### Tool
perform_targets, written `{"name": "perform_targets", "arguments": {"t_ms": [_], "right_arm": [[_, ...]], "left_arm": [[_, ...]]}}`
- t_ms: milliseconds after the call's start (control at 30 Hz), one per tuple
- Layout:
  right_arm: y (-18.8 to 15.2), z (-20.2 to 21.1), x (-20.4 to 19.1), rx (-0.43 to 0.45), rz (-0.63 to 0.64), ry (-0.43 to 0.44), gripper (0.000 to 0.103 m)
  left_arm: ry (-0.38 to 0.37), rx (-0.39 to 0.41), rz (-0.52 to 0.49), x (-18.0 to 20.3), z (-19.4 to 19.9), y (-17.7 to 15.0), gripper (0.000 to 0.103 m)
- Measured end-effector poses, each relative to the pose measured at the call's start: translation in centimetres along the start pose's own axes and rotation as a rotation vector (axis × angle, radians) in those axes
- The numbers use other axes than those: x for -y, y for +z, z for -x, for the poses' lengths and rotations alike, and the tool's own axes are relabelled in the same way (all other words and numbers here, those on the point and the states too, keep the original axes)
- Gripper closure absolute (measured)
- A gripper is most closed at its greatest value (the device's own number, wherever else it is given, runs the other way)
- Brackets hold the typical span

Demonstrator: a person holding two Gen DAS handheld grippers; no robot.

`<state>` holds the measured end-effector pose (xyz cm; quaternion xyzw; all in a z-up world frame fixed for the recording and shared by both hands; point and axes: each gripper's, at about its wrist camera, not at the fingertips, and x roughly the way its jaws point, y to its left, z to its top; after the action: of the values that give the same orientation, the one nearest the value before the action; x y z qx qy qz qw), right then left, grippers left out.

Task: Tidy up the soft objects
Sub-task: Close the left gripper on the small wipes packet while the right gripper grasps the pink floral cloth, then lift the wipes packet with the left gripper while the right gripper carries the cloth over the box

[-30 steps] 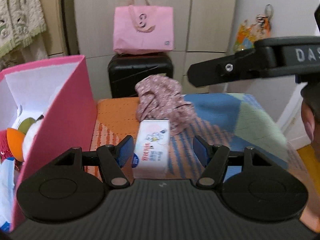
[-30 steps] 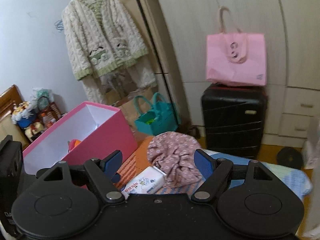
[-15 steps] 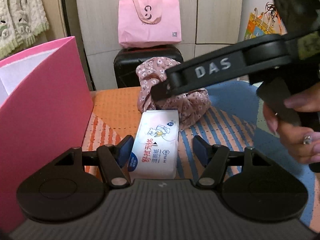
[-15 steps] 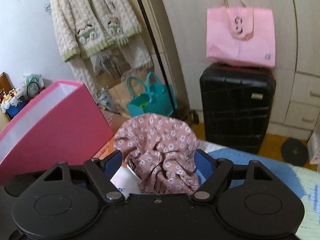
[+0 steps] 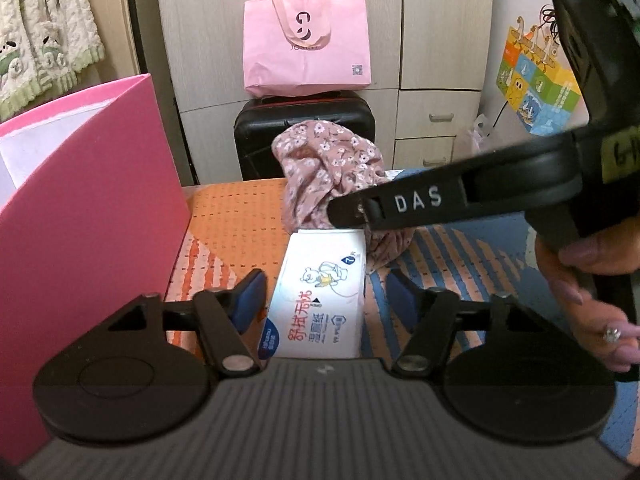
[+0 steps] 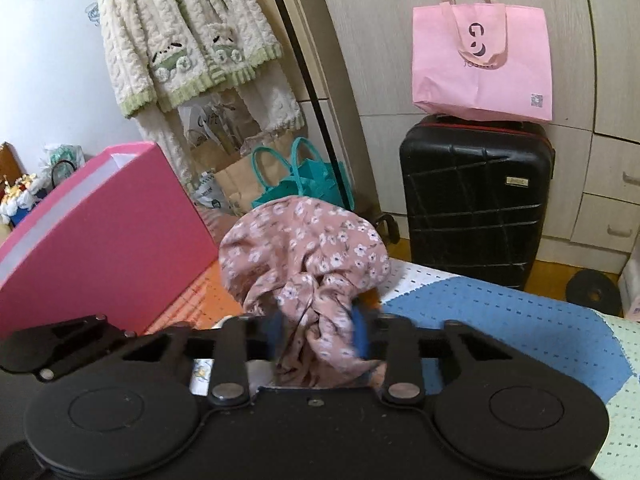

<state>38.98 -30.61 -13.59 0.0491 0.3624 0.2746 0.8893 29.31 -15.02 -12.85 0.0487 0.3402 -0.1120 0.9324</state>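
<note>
Your left claw (image 5: 322,294) stands wide open and holds nothing; its blue pads (image 5: 250,294) flank the near end of a white wet-wipe pack (image 5: 320,300) that lies flat on the patterned bedspread (image 5: 236,216), neither pad visibly touching it. Your right claw (image 6: 318,338) is closed in on the pink floral cloth bundle (image 6: 304,256), its blue pads pressed into the gathered lower folds.

From the left wrist view you see the right tool from the side: its black arm marked "DAS" (image 5: 416,202) reaches across to the bundle (image 5: 328,168), which sits just behind the wipe pack and touches its far edge. Your right hand (image 5: 592,300) grips the handle at the frame's edge. Only a sliver of the wipe pack shows in the right wrist view, below the claw.

To the left stands the open pink box (image 5: 88,216); its inside is not visible from either camera. The right wrist view alone shows a teal tote (image 6: 304,180) and a brown paper bag (image 6: 240,176) on the floor, with a cream knitted cardigan (image 6: 188,36) hanging above them.

Farther back in both views a black suitcase (image 6: 476,200) stands against the wardrobe (image 5: 440,20), with a pink tote bag (image 6: 484,60) on top. The left wrist view adds a colourful bag (image 5: 536,84) hanging at the right.
</note>
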Motion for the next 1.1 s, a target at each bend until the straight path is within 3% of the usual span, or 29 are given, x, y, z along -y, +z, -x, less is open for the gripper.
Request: {"name": "perform_targets", "arguments": {"t_ms": [100,300,467,833,1100], "right_arm": [[-0.1,0.2,-0.1,0.007,0.008,-0.004,0.085],[0.0,1.2,-0.7,0.037,0.035,-0.076,0.086],[-0.5,2.6,-0.1,0.028,-0.017,-0.120,0.087],[-4.2,7.2,-1.9,0.045,-0.113,-0.153,0.086],[-7.6,11.0,-3.2,0.112,-0.169,-0.246,0.086]], "left_arm": [[-0.007,0.004,-0.005,-0.1,0.4,0.1,0.063],[-0.017,0.010,0.011,-0.5,0.4,0.0,0.063],[-0.039,0.017,0.034,-0.9,0.9,0.0,0.063],[-0.070,0.037,0.058,-1.1,3.1,-0.6,0.064],[-0.119,0.009,0.092,-1.2,4.7,-1.4,0.063]]}}
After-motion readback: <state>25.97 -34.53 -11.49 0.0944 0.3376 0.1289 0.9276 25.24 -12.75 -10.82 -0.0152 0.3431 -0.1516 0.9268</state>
